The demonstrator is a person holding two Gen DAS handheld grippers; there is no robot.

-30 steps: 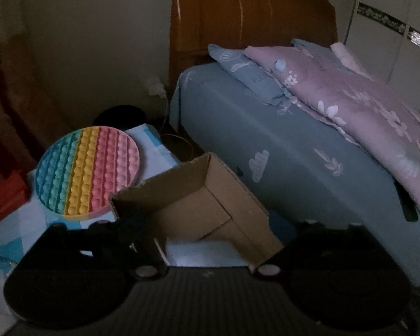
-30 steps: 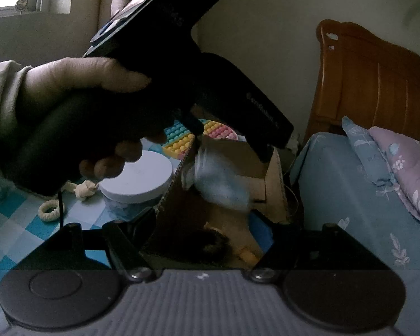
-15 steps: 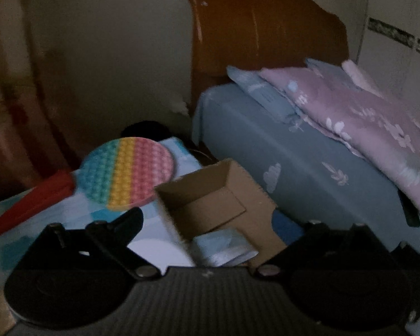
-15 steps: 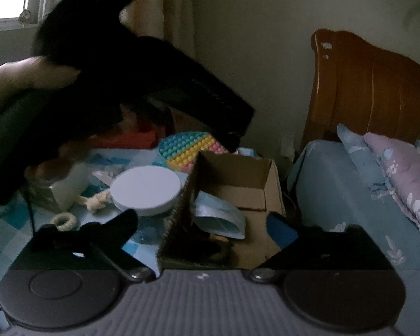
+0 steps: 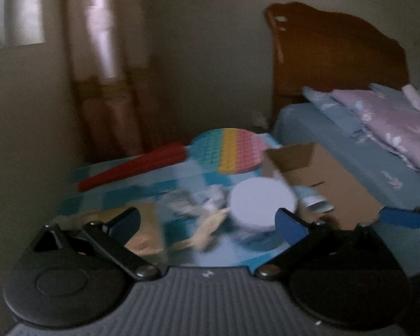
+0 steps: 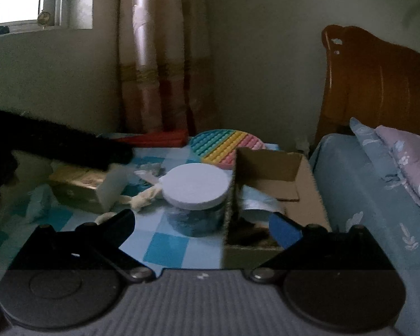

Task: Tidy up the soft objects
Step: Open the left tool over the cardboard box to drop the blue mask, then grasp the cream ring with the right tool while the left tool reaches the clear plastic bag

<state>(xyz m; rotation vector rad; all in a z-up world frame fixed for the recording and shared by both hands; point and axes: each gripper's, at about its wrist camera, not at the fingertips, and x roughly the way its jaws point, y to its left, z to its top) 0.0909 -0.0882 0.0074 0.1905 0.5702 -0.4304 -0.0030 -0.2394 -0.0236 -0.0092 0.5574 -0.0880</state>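
**Both my grippers wide and empty over the checked table**

On the left, my left view is smeared by blur. The pale tangle on the blue-checked tablecloth (image 5: 103,196) just ahead of my left gripper (image 5: 207,224) cannot be told apart there. In the right view it reads as a cream knotted rope (image 6: 145,198) lying next to a tan box (image 6: 78,187), whose left end is hidden behind a dark, blurred shape that I cannot make out.

Farther back lie a red flat object (image 5: 134,165), its near end out of focus, and the round rainbow pop-it mat (image 6: 224,148), partly covered by the cardboard box (image 6: 268,168) in front of it. The white-lidded jar (image 6: 196,190) stands just beside the box's left wall.

Inside that box lies a pale blue soft pouch (image 6: 257,204), half hidden by the box wall. A dark fuzzy thing below it is too dim to name.

The bed (image 6: 358,196) at the right is cut off by the frame edge.

My left jaws have just been opening and stand spread wide, nothing between them. My right gripper (image 6: 201,226) likewise stands fully spread after opening, gripping nothing, with the jar and the box edge only in view beyond its fingers.
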